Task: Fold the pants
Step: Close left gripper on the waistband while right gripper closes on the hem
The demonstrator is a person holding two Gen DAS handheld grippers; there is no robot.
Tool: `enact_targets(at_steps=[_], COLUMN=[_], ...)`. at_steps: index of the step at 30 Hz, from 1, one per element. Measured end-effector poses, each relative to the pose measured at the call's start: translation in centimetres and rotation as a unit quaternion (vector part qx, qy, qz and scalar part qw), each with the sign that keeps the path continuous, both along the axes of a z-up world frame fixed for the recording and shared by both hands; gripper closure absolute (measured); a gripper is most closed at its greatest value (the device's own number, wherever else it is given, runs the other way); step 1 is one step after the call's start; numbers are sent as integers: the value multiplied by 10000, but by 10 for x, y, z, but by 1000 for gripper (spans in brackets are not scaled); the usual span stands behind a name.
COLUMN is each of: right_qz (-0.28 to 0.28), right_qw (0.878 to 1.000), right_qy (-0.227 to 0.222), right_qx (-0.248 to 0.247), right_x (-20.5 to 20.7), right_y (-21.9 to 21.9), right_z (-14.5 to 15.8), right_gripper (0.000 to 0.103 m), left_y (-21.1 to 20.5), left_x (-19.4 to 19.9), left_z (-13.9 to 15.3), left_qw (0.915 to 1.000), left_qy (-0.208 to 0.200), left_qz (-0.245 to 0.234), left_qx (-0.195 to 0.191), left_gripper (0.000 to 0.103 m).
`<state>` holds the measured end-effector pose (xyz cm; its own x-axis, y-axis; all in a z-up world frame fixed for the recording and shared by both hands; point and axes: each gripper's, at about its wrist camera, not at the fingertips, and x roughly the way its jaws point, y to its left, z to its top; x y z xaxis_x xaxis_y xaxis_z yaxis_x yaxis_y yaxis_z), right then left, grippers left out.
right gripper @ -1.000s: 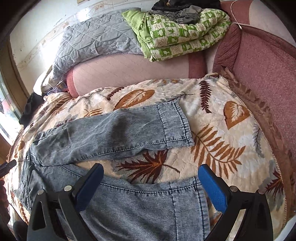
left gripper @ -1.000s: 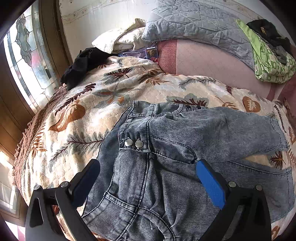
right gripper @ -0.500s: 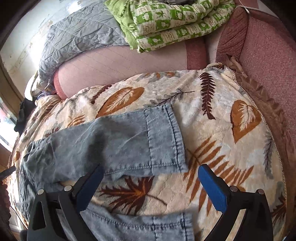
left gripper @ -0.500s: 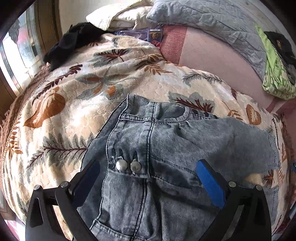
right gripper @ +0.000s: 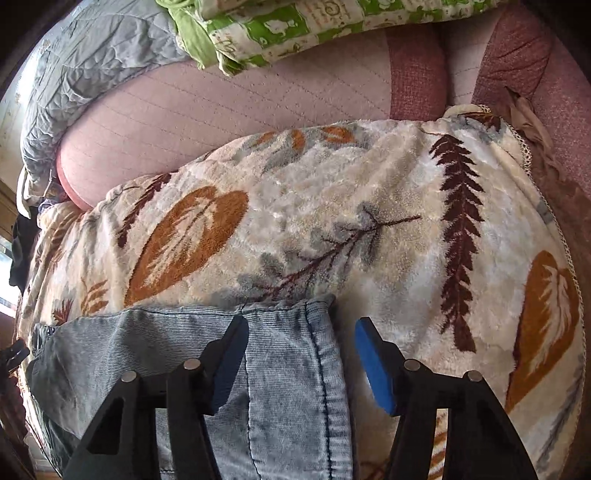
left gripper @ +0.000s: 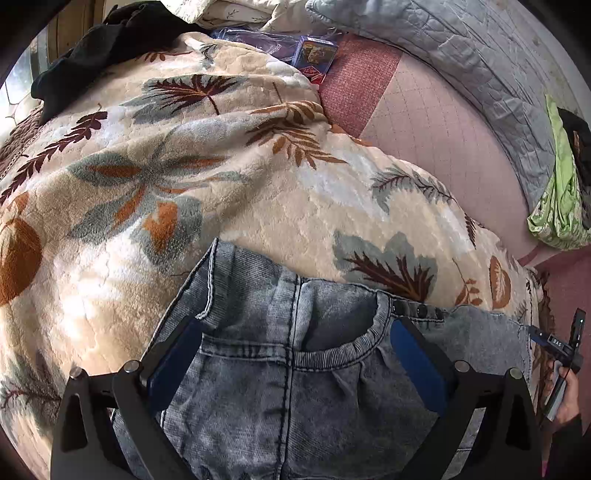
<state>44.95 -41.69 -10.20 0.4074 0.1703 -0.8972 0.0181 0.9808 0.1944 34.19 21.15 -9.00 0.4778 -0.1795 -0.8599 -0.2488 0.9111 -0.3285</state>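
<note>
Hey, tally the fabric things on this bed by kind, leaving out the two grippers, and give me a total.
Jeans: 1
Leaf-print blanket: 1
Grey quilt: 1
Green patterned bedding: 1
Black garment: 1
Total: 5

Denim pants [left gripper: 295, 376] lie on leaf-print blanket [left gripper: 229, 206].

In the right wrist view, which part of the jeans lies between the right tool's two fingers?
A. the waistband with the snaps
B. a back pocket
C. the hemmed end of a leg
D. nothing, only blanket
C: the right tool straddles the stitched hem of a leg of the jeans, on the leaf-print blanket.
</note>
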Motion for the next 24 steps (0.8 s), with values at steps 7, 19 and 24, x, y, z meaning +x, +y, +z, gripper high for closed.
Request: enact_targets(at_steps=[7, 19, 24], right_qz=[159, 223, 250], right_qw=[9994, 9993, 9991], right_qy=[133, 69, 38], right_qx=[-273, -283, -341], right_x=[14, 15, 13], right_y=[9, 7, 5], right_z=[-19, -20, -17], right_gripper=[59, 65, 80], left_y=[13, 43, 41], left_x=[19, 33, 43], left_z=[-12, -27, -33], left_qw=[9993, 9972, 9982], left_qy=[35, 213, 386], left_qz=[191, 368, 396], left_qx=[-304, -614, -249], left_gripper=[4, 43, 97])
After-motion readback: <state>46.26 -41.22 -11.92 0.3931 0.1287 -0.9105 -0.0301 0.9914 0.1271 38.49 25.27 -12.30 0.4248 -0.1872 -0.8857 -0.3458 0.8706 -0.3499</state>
